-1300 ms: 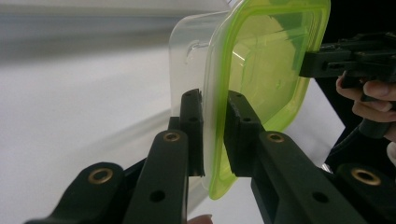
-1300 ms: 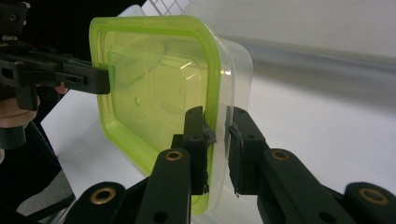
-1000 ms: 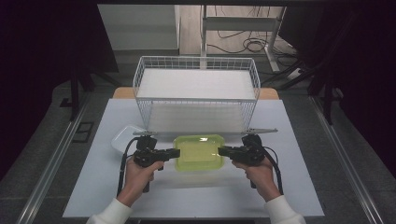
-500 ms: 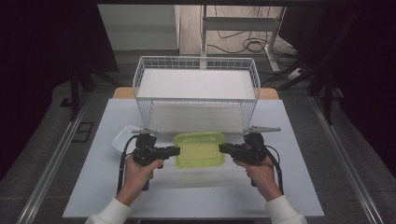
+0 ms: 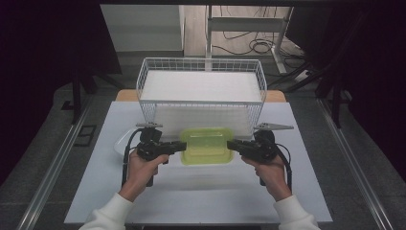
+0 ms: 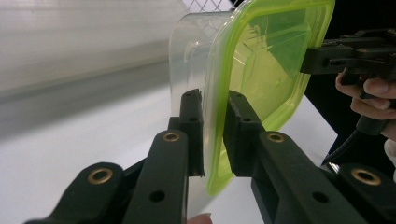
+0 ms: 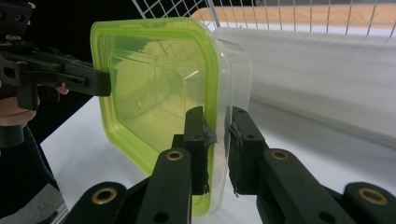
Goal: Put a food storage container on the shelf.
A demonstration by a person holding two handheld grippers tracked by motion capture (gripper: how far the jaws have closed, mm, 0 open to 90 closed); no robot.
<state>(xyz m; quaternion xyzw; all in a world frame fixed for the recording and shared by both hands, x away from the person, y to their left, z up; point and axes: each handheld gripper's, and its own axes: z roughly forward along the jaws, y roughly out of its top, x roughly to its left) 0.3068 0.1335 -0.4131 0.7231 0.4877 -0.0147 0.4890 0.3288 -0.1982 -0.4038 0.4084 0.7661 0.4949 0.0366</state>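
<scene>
High view: your left gripper and right gripper jaws clamp the empty green-lidded container above the white worktop, before the wire basket.

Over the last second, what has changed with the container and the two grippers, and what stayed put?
The green-lidded container, clamped at its rim by the left gripper and the right gripper, has been carried a little up the high view, toward the wire basket. Nothing was taken hold of or let go: both grips stayed on. The basket and the white dish behind the left gripper have not moved.
</scene>
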